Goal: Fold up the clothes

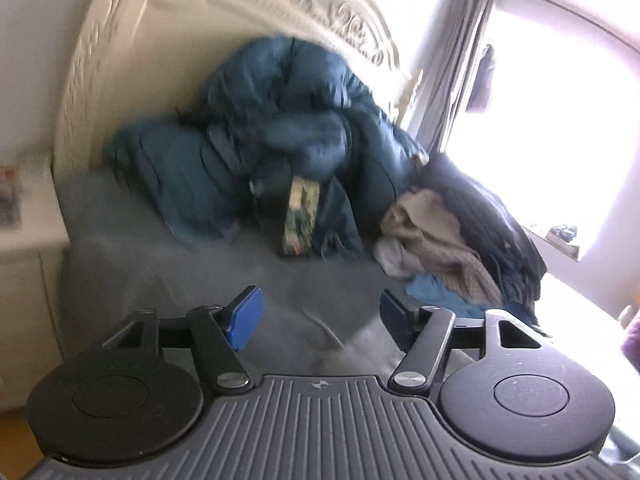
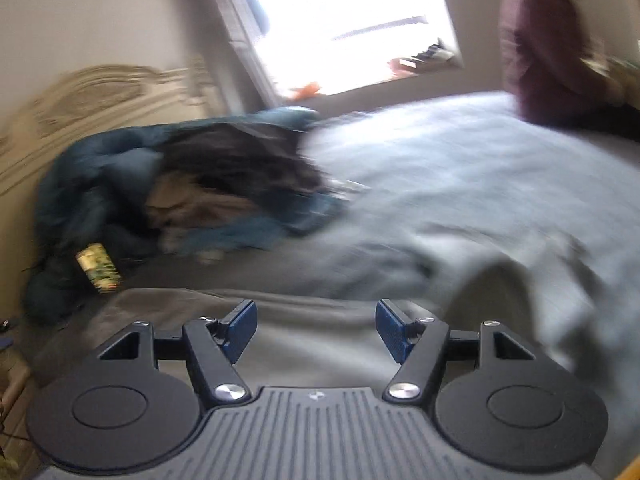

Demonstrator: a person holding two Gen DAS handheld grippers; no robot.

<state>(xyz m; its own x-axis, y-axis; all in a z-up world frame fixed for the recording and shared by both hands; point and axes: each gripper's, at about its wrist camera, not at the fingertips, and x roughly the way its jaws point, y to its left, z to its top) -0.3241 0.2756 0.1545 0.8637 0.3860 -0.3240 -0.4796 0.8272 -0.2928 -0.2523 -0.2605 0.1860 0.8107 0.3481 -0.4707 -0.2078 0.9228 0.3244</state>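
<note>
A pile of clothes point(image 1: 448, 236) lies on the bed: a beige knit on a grey and a blue piece, with a dark garment behind. It also shows, blurred, in the right wrist view point(image 2: 224, 196). A pale blue-grey garment point(image 2: 460, 200) is spread over the bed ahead of my right gripper point(image 2: 316, 330), which is open and empty above a grey fabric fold point(image 2: 312, 344). My left gripper point(image 1: 320, 322) is open and empty above the grey bed sheet point(image 1: 200, 264), short of the pile.
A dark teal duvet point(image 1: 272, 128) is heaped against the cream carved headboard point(image 1: 120, 64). A small patterned box point(image 1: 300, 216) leans on it. A white bedside cabinet point(image 1: 28, 248) stands left. A bright window point(image 1: 560, 100) is right. A maroon item point(image 2: 548, 52) sits at the bed's far side.
</note>
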